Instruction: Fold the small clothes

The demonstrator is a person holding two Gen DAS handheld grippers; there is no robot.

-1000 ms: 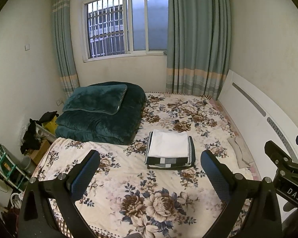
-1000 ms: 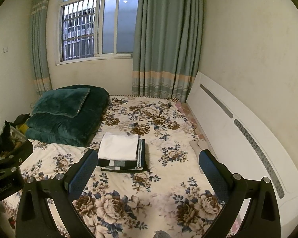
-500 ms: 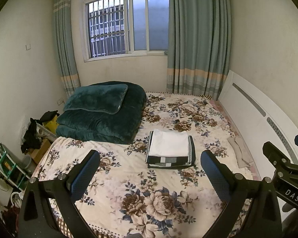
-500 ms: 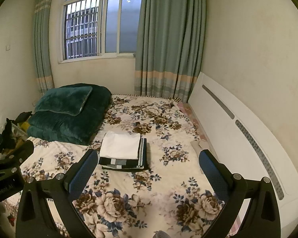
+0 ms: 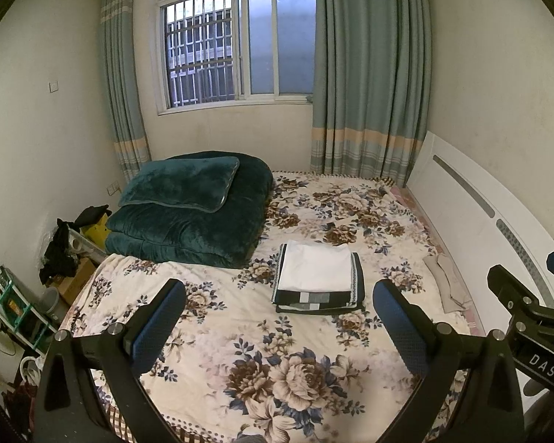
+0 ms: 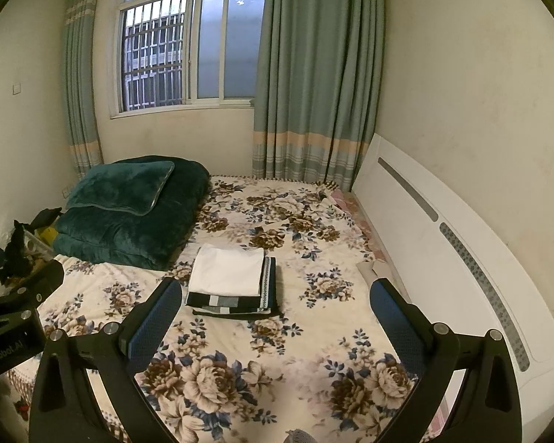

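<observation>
A stack of folded clothes (image 5: pixel 315 277), white on top of dark patterned pieces, lies in the middle of the floral bed (image 5: pixel 210 332); it also shows in the right wrist view (image 6: pixel 229 280). My left gripper (image 5: pixel 279 313) is open and empty, held back above the near part of the bed, well short of the stack. My right gripper (image 6: pixel 275 313) is open and empty, also held back from the stack. A beige cloth (image 5: pixel 445 280) lies flat by the headboard.
A folded dark green quilt with a pillow (image 5: pixel 188 206) fills the bed's far left. A white headboard (image 5: pixel 472 229) runs along the right. Clutter and a small shelf (image 5: pixel 7 306) stand on the floor left of the bed. Window and curtains are behind.
Both grippers have drawn back and up a little from the bed; the folded stack sits slightly further away. Nothing on the bed has moved.
</observation>
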